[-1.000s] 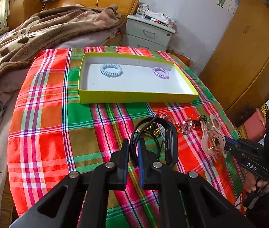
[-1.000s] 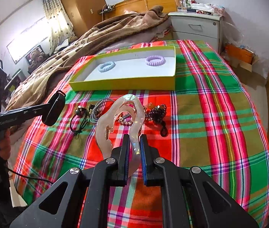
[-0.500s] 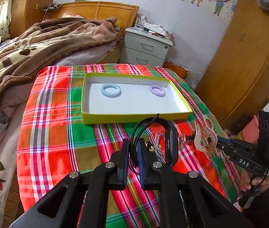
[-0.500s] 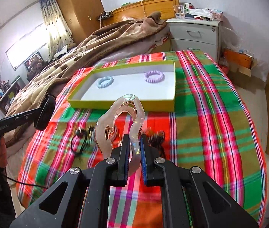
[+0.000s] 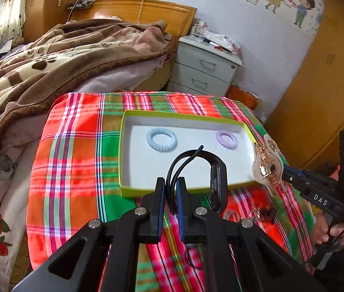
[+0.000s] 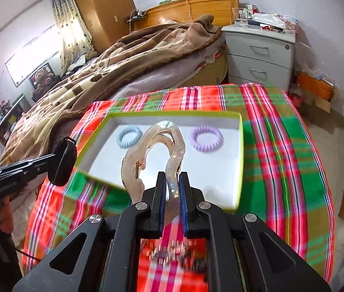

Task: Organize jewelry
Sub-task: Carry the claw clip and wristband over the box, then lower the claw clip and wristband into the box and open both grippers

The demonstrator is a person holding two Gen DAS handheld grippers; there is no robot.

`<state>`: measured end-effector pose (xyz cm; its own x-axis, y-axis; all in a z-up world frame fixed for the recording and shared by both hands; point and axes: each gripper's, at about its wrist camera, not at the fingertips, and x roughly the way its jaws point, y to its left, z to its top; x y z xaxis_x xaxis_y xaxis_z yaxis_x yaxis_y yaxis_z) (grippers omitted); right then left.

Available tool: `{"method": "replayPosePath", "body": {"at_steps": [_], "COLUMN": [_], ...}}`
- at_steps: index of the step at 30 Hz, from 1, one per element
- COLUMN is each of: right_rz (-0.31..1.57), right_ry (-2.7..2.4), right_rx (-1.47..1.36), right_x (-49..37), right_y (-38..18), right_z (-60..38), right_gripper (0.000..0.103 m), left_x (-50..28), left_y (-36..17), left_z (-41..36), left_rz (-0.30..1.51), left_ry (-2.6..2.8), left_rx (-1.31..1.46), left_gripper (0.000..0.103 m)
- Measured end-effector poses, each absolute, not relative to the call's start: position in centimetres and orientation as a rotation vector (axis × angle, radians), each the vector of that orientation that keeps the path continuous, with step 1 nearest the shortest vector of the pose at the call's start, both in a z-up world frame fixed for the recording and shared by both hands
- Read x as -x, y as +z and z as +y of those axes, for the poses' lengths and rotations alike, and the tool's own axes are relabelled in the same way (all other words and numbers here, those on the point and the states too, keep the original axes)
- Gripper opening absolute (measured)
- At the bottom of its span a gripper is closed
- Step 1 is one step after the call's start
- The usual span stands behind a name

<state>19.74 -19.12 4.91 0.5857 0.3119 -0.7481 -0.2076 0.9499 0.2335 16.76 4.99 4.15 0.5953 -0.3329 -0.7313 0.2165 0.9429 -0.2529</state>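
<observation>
My left gripper [image 5: 170, 185] is shut on a black wristband [image 5: 217, 168] with a black cord, held above the near edge of the yellow-green box [image 5: 184, 189]. My right gripper [image 6: 172, 182] is shut on a clear pink hair claw [image 6: 157, 146], held over the box's near edge [image 6: 239, 170]. The claw also shows at the right in the left wrist view [image 5: 267, 165]. Inside the box lie a light blue coil hair tie [image 5: 161, 139] and a purple coil hair tie [image 5: 226, 140]. More jewelry [image 5: 257, 213] lies on the plaid cloth [image 5: 69, 170] below the grippers.
The plaid cloth covers a table whose edges fall away left and right. A bed with a brown blanket [image 5: 50, 60] lies to the left. A white nightstand [image 5: 206, 70] stands behind the table. A wooden wardrobe [image 5: 322, 85] is at the right.
Both grippers have lifted off the cloth and moved forward toward the box, carrying the wristband and the hair claw. The loose jewelry pile stays behind on the cloth.
</observation>
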Motion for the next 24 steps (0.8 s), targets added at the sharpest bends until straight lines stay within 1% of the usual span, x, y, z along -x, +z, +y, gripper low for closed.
{"method": "replayPosePath", "body": {"at_steps": [11,14,24], "right_rz": [0.996,1.027,1.082], "right_ry": [0.305,0.312,0.303], "right_rx": [-0.097,-0.092,-0.069], "right_x": [-26.1,-27.5,-30.0], "right_y": [2.7,2.0,0.2], "right_z": [-17.0,-16.5,-15.8], "right_gripper": [0.011,0.011,0.011], "left_x": [-22.0,-23.3,-25.4], "left_y": [2.6,1.6,-0.6], "left_z": [4.8,4.6,4.6], "left_rz": [0.906,0.938,0.989], "left_ry": [-0.242,-0.238,-0.192], "left_rx": [0.117,0.122,0.102], "left_gripper": [0.01,0.01,0.01]}}
